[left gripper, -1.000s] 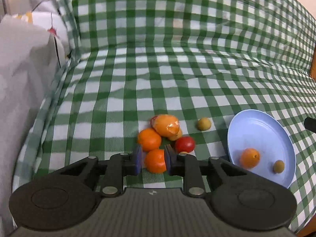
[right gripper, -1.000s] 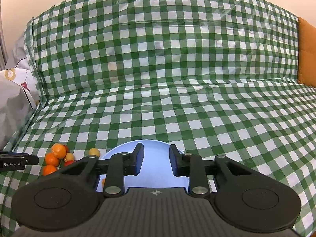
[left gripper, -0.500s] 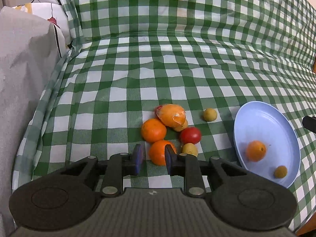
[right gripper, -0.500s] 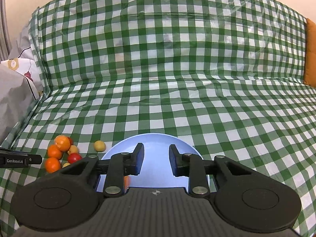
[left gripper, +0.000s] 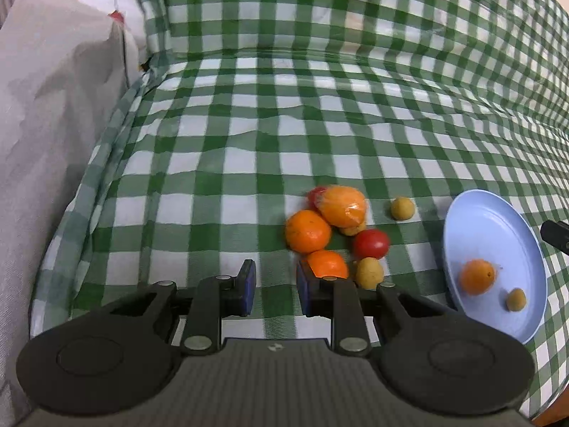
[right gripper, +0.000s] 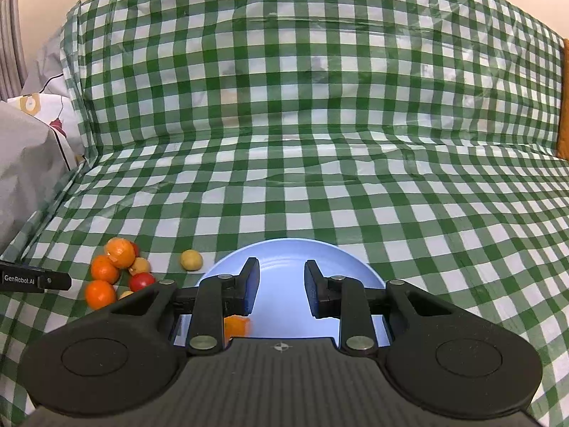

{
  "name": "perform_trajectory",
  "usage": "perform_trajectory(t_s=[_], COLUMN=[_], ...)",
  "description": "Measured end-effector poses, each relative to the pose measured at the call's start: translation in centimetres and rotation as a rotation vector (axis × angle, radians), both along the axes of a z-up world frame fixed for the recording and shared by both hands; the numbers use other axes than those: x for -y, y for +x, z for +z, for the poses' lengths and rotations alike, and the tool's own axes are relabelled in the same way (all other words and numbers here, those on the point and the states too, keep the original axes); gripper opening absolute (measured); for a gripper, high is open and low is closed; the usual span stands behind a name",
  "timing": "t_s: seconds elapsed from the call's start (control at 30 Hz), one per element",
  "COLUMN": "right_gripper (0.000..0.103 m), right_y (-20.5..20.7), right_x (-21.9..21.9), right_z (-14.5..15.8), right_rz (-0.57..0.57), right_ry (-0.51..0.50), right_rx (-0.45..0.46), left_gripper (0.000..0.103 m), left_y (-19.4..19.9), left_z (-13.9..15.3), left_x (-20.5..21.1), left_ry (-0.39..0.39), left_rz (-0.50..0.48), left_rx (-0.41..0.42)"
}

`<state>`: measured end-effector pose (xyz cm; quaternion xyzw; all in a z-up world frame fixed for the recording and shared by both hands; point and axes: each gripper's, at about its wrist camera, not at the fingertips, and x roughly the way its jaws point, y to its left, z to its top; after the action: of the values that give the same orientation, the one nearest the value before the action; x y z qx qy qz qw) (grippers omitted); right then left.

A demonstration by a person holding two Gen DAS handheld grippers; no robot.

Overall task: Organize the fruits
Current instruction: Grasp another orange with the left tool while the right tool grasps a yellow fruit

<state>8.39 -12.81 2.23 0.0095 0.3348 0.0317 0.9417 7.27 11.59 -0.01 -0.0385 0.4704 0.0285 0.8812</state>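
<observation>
Working the pick stage of sorting loose fruit onto the blue plate (left gripper: 498,227). Pointing the left hand-held gripper (left gripper: 276,277) steeply down at the green-checked cloth (left gripper: 249,142), jaws parted and released, gripping nothing, only cloth showing in the gap. Seeing the nearest orange (left gripper: 329,265) just outside the right-side finger, partly hidden behind it, so not lined up between the pads; judging a small sideways shift toward the plate side needed before closing. Being round, giving no long axis to match, so any jaw angle probably working. Noting a crowded pile: second orange (left gripper: 307,231) just beyond, wrapped orange fruit (left gripper: 343,205) behind that, red tomato (left gripper: 371,243) and small yellow fruit (left gripper: 370,273) close beside the target, lone yellow fruit (left gripper: 402,208) a little apart. Risking a nudge to the neighbours when closing. Holding the right hand-held gripper (right gripper: 281,277) over the plate at a shallower downward tilt, jaws likewise apart and empty. Counting one plated orange (left gripper: 476,277) and one small brownish fruit (left gripper: 516,299) on the plate already. Judging the left hand far nearer the pile, the right nearer the plate, well apart from the loose fruit.
</observation>
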Motion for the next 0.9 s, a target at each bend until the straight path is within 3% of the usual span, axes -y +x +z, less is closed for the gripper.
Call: perform_trajectory(t_s=[0.2, 0.43, 0.53, 0.63, 0.77, 0.9], right_gripper=[0.029, 0.019, 0.019, 0.02, 0.021, 0.022], right_y=[0.9, 1.9, 2.6, 3.4, 4.4, 5.1], right_x=[-2.1, -5.4, -6.8, -8.4, -10.2, -12.0], right_z=[-0.8, -1.9, -2.7, -3.6, -4.7, -6.2], right_rz=[0.041, 0.104, 0.142, 0.184, 0.223, 0.253], right_ry=[0.019, 0.055, 0.092, 0.139, 0.192, 0.123], right_rx=[-0.018, -0.052, -0.094, -0.147, -0.199, -0.243], left_gripper=[0.027, 0.027, 0.027, 0.027, 0.038, 0.042], left_y=[0.1, 0.8, 1.0, 1.3, 1.9, 2.9], left_z=[-0.1, -0.2, -0.3, -1.2, -1.8, -2.5], left_x=[-2.3, -4.2, -5.0, -5.2, -4.5, -4.2], left_ry=[-0.066, -0.151, -0.219, -0.337, -0.39, -0.416], left_rz=[0.061, 0.104, 0.12, 0.119, 0.106, 0.117], left_rx=[-0.017, -0.027, -0.036, -0.079, -0.102, -0.112])
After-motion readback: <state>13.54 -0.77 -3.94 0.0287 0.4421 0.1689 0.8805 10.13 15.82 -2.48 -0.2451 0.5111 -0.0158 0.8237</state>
